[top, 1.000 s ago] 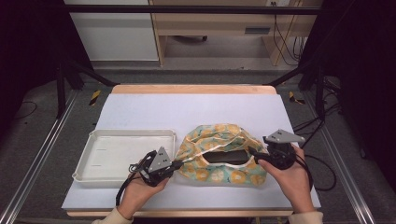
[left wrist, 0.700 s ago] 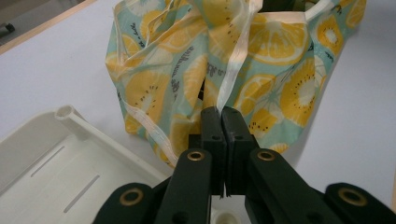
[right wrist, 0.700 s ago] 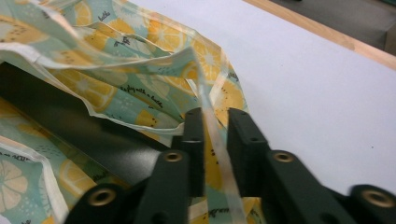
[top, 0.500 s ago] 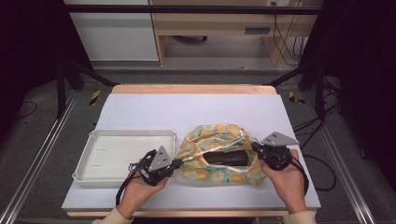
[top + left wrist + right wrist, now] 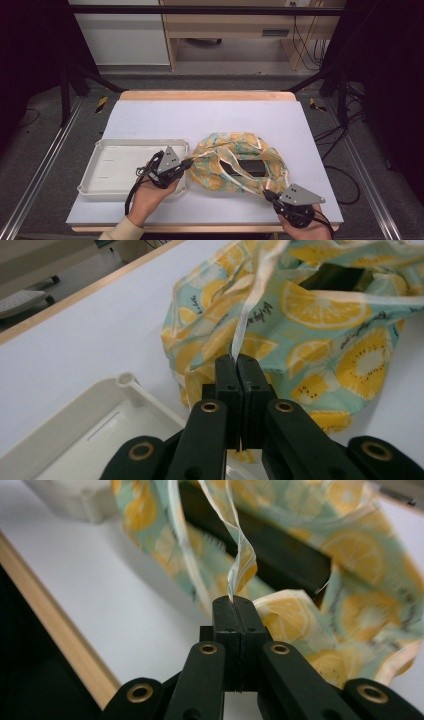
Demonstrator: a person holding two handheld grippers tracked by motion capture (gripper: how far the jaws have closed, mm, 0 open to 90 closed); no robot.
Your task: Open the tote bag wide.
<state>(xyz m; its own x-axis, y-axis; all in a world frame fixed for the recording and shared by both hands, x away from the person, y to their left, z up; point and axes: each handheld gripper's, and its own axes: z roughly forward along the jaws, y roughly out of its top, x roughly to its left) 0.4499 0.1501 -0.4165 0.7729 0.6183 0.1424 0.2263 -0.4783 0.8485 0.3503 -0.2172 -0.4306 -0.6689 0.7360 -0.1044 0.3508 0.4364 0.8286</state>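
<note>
A soft cloth bag printed with orange slices and kiwi halves on a pale teal ground (image 5: pixel 235 162) is lying flat on the white table top (image 5: pixel 200 120), right of centre and close to the near edge, its mouth gaping upward so that a dark opening is showing in the middle. The bag is spreading wider than it is deep — its long axis is running roughly left to right across the table, dipping a little toward the person at its right end. Just beside its left edge a shallow white plastic tray (image 5: pixel 100 172) is sitting with its long side parallel to the table's near edge. The person's left hand is holding the left gripper (image 5: pixel 238 360) at the bag's left side, over the tray's right rim; its black jaws are pressed together on a pale cloth handle strap (image 5: pixel 250 300), which is rising from between them toward the bag. The right gripper (image 5: pixel 234 601) is sitting at the near right corner of the table, well out from the bag, with its jaws having just been closing — they are now clamped on the other pale strap (image 5: pixel 240 555), and this one is stretching out diagonally from the bag's mouth down to the gripper.
</note>
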